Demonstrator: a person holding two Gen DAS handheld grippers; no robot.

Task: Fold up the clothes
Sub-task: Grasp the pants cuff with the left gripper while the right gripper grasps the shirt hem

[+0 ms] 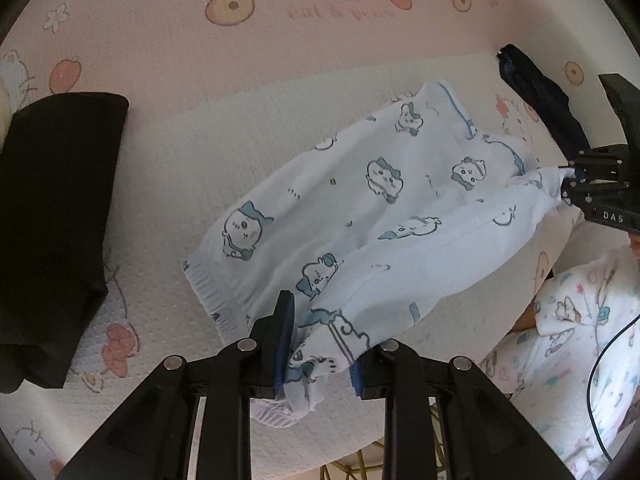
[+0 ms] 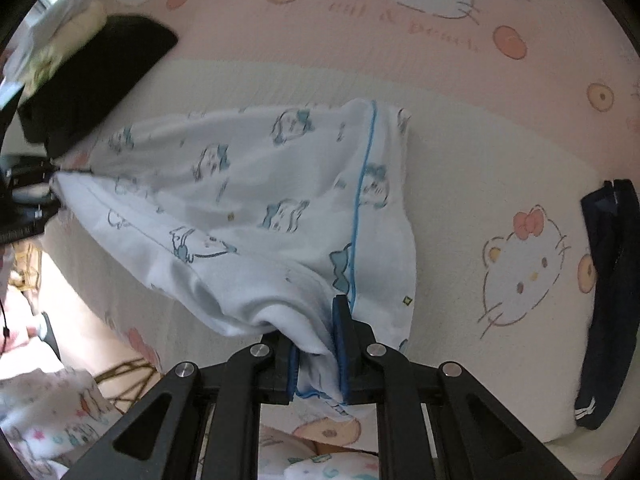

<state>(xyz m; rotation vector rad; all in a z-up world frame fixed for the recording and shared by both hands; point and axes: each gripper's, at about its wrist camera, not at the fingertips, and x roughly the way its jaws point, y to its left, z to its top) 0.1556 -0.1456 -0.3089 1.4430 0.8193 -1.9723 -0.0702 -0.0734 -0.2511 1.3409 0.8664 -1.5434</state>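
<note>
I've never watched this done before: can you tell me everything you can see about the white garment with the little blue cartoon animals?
The white garment looks like soft, thin pyjama cloth, printed with small blue-and-white cartoon animals, edged with blue piping and gathered into an elastic band at one end. It is half lifted: one part lies on the pale cartoon-cat bed cover, the rest hangs slack between two tools. The left gripper pinches one bunched edge, the right gripper the other. A black folded garment lies apart from it.
</note>
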